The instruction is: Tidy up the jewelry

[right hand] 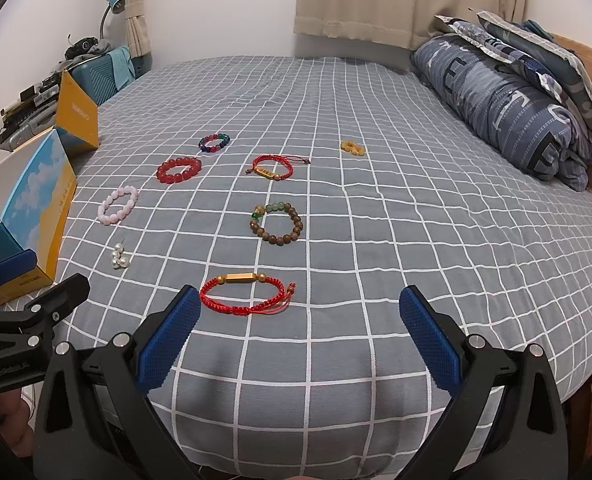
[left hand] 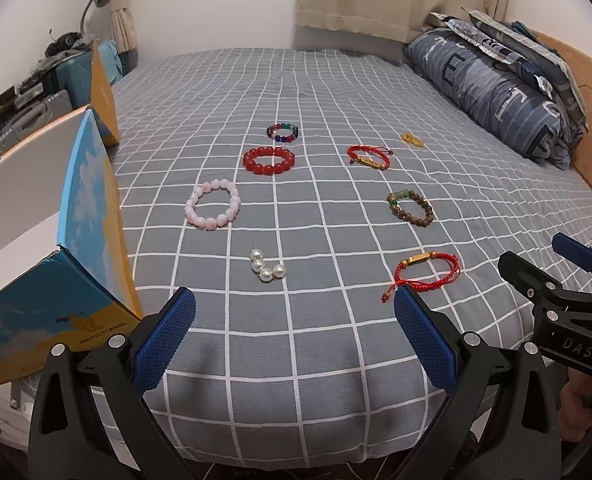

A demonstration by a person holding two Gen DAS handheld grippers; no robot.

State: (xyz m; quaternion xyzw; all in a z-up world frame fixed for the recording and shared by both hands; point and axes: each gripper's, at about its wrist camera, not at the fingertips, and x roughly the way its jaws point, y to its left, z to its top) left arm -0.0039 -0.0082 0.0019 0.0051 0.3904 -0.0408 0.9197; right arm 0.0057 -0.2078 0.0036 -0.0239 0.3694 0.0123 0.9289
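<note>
Both the left gripper (left hand: 294,338) and right gripper (right hand: 300,338) are hovering wide and empty at the near edge of the bed (left hand: 336,80), where bracelets are lying spread apart, the red cord bracelet (right hand: 246,294) nearest, seemingly for one-by-one picking into the open box (left hand: 28,216) at left.

The open box (left hand: 36,208) is cut off at nine o'clock; its inside cannot be seen, and the small yellow piece (left hand: 412,138) is too tiny to be told

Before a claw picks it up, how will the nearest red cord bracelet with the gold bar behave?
The red cord bracelet will probably go limp, since it is thin braided string. It looks light. Its gold bar would likely hang lowest. It lies flat, so rolling seems unlikely.
</note>
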